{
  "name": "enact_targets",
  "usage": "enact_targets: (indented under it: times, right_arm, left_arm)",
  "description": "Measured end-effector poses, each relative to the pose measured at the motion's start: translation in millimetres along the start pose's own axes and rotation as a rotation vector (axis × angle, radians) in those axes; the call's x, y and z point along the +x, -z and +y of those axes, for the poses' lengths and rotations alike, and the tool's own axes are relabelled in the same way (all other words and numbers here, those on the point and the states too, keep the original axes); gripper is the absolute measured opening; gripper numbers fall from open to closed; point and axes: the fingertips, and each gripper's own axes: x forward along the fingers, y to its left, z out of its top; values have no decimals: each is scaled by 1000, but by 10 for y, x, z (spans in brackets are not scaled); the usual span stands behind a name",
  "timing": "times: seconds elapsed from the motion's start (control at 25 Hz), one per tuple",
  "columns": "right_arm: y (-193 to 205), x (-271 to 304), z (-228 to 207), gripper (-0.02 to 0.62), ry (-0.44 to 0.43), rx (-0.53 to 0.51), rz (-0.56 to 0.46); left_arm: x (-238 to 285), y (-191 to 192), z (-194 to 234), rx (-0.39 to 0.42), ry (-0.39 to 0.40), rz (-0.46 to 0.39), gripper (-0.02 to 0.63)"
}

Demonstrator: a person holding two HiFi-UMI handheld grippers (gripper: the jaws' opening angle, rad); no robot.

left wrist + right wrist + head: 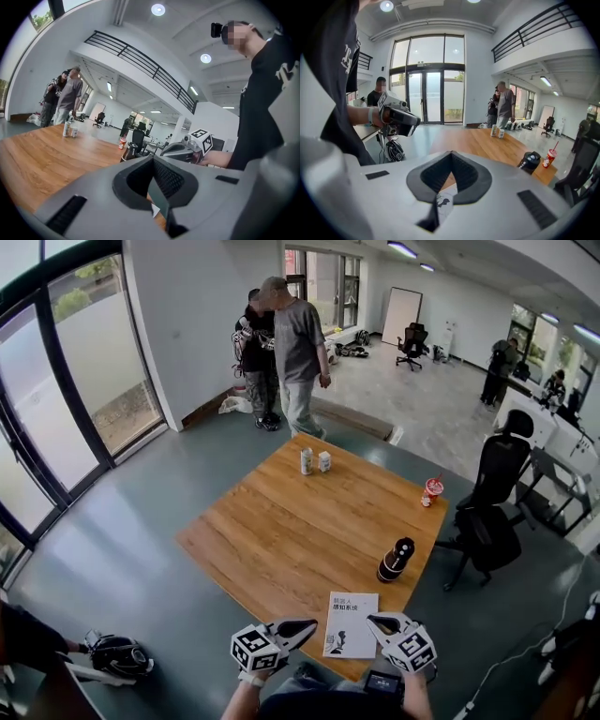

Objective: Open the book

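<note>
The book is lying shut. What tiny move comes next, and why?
Probably ease the right gripper down onto the cover's edge of the book. The book lies closed at the near edge of the table, and the right gripper and the left gripper flank it with jaws shut, gripping nothing.

Table: square light-brown wooden tabletop (281, 531), centre of frame.
Lower centre, near edge: thin white book (351, 624), flat, closed.
Right of centre: black cylindrical bottle (396, 560).
Upper centre: two small white cartons (307, 461), side by side.
Right corner: red cup (432, 489).
</note>
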Motion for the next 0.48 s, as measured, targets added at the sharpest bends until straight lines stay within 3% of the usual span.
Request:
enact_targets:
  times: [0.2,0.48]
  right_arm:
    - [80,-32,-130,-12,56,33,13]
    - [338,-73,-314,-12,60,88,37]
  left_arm:
    - [118,19,141,-16,-1,11,6]
    - [479,87,192,-39,27,29,6]
